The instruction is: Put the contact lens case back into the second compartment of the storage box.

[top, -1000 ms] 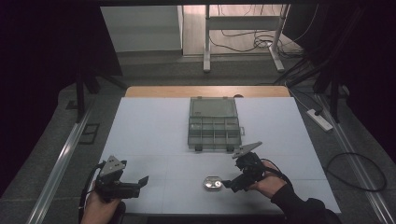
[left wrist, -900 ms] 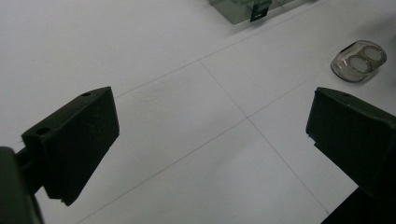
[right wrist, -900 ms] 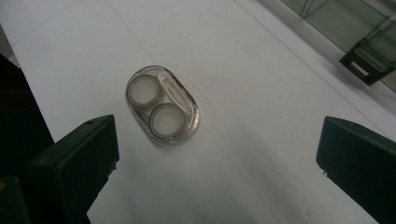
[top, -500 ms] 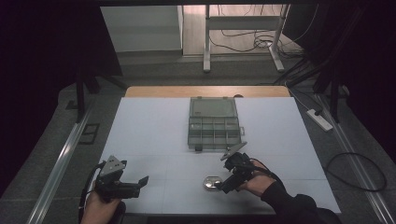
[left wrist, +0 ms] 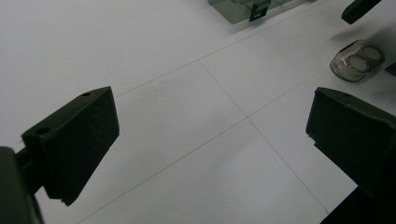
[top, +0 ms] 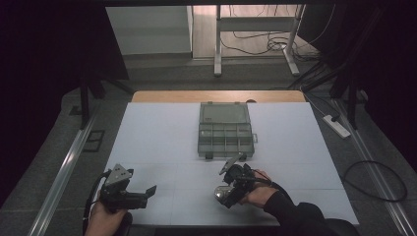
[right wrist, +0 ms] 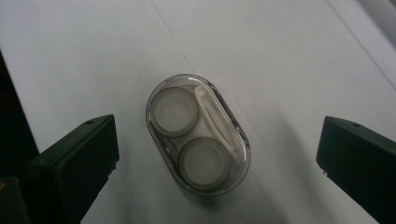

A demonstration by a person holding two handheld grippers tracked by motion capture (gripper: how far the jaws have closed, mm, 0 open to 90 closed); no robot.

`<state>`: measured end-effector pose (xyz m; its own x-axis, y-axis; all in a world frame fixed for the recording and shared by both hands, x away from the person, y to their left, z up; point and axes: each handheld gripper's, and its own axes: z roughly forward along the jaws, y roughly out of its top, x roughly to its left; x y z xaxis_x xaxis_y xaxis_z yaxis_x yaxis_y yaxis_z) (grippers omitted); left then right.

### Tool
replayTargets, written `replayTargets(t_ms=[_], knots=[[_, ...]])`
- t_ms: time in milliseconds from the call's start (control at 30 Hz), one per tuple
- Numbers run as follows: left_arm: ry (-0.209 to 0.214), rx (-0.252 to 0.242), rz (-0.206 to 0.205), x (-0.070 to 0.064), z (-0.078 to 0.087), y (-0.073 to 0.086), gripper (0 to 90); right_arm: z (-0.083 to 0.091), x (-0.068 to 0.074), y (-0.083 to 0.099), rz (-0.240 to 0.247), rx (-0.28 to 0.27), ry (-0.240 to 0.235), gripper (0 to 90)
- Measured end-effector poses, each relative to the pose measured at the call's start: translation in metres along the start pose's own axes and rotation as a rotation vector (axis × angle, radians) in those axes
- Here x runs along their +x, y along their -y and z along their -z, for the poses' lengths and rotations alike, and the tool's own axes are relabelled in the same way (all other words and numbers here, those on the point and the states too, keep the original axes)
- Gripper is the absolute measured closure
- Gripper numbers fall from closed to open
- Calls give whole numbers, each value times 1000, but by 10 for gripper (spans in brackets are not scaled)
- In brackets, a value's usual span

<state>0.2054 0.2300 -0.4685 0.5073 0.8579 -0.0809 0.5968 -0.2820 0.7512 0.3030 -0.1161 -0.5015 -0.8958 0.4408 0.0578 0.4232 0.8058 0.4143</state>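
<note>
Bench (top: 162, 142): white top with thin seam lines, wooden edge at the far side.

Compartment box (top: 225, 130): grey-green, lid laid open away from the person, at the middle of the bench, latches toward the near side. Its place is unchanged from a second ago.

Right gripper (top: 230, 192): held in the person's right hand at the near edge, right of centre. A second ago it stood farther right, beside the case; it has since moved left and now hangs directly over the case. Jaws spread wide, one on each side of the case, neither touching it in the right gripper view.

Left gripper (top: 147, 192): in the left hand at the near left corner, unmoved over the last second, pointing right across the bench. Jaws spread wide, nothing between them but bare bench.

Contact lens case (right wrist: 198, 134): clear oblong shell, flat on the bench near the front edge, in front of the box and well apart from it. Two round white pots lie end to end along its long axis, with a slim white tool beside them. In the right gripper view the long axis runs diagonally, upper left to lower right, roughly across the gap between the jaws. Position unchanged.
</note>
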Motion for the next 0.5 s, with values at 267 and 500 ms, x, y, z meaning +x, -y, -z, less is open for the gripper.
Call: replayTargets(t_ms=[267,500], knots=[[1,0,0,0,0,0,25,-14,3,-2,48,51,31,0],[3,-2,0,0,0,0,25,-18,3,-1,86,64,50,14]])
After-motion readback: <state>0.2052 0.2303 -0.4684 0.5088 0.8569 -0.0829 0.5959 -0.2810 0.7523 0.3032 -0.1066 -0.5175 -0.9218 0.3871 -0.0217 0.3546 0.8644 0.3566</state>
